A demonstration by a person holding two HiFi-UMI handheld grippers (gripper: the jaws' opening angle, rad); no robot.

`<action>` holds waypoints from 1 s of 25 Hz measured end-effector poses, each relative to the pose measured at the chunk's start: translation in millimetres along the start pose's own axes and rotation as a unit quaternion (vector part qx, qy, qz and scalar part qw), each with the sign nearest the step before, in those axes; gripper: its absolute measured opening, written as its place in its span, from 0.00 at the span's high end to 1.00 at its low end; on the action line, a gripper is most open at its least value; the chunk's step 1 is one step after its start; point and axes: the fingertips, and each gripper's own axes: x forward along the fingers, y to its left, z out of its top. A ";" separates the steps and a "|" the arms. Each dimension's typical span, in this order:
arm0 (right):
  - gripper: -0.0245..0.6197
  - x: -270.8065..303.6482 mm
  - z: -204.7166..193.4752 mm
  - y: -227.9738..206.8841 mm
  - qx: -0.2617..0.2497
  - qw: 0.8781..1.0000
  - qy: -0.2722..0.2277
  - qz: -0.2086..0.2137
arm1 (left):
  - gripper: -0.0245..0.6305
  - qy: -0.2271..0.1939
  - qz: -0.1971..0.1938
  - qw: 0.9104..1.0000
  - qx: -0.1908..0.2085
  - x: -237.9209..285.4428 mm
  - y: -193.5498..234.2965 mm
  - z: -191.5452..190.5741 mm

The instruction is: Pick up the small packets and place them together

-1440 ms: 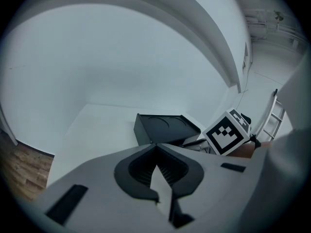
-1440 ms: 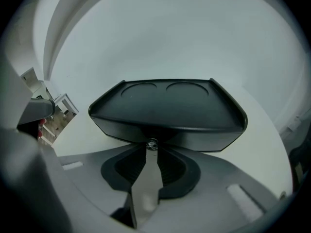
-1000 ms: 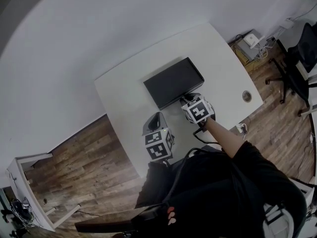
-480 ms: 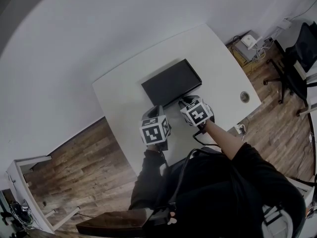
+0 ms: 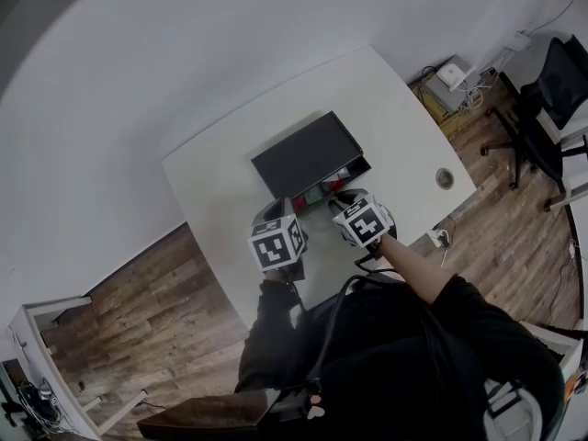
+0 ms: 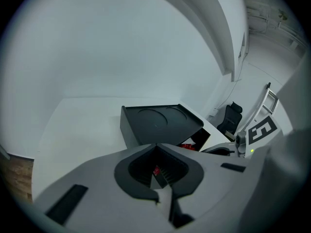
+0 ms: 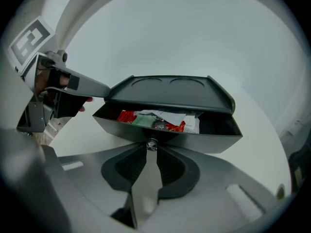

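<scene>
A black box (image 5: 303, 150) stands on the white table (image 5: 211, 182), and its drawer (image 5: 342, 180) is pulled out toward me. Several small red, green and white packets (image 7: 155, 118) lie in a heap inside the drawer (image 7: 194, 136). My right gripper (image 7: 152, 146) is shut on the drawer's small metal knob (image 7: 152, 143). In the head view it (image 5: 344, 196) sits at the drawer's front. My left gripper (image 5: 280, 208) hovers by the box's front left corner with its jaws together and nothing held. Past its tips (image 6: 158, 171) I see the box (image 6: 160, 123) and a red packet (image 6: 187, 146).
A round cable hole (image 5: 445, 178) sits near the table's right edge. On the wooden floor to the right are an office chair (image 5: 551, 99) and a white device with cables (image 5: 452, 76). A plain white wall runs behind the table.
The drawer was shut in both earlier frames and now stands pulled out with the packets showing. My right gripper drew back toward me. My left gripper came up beside the box.
</scene>
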 end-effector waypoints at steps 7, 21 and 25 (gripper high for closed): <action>0.86 -7.7 -16.4 3.5 0.010 1.000 0.008 -0.005 | 0.96 0.005 -0.008 1.000 0.006 1.6 -1.4 1.6; 0.86 -14.6 -28.9 11.8 0.004 1.000 0.007 0.000 | 0.96 0.035 -0.038 0.998 0.045 13.0 -20.6 -2.2; 0.86 -16.0 -28.7 12.8 0.003 1.000 0.009 0.001 | 0.96 0.079 -0.058 0.992 0.080 23.7 -33.5 -6.6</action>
